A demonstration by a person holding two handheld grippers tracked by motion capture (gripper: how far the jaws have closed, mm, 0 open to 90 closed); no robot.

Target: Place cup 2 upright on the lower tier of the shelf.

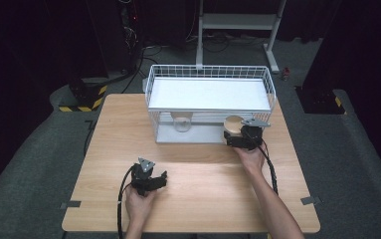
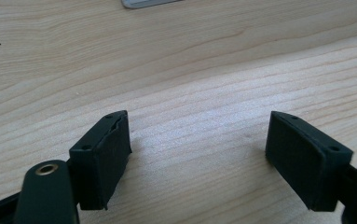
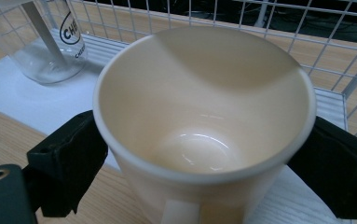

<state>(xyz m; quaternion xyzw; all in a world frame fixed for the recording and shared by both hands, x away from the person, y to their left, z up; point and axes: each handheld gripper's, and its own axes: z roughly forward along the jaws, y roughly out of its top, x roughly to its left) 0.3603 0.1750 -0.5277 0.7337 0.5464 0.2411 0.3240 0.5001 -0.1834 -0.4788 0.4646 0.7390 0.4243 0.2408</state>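
The right gripper (image 3: 204,154) squeezes the cup (image 3: 204,121) by its sides. It looks hard, smooth and breakable. The left gripper (image 2: 197,158) is open, empty.

Mug (image 3: 204,116): cream ceramic, glossy, empty, upright, mouth open upward, handle facing the camera in the right gripper view. Sits at the wire rack's (image 1: 272,92) lower shelf, about 5 o'clock of the rack.
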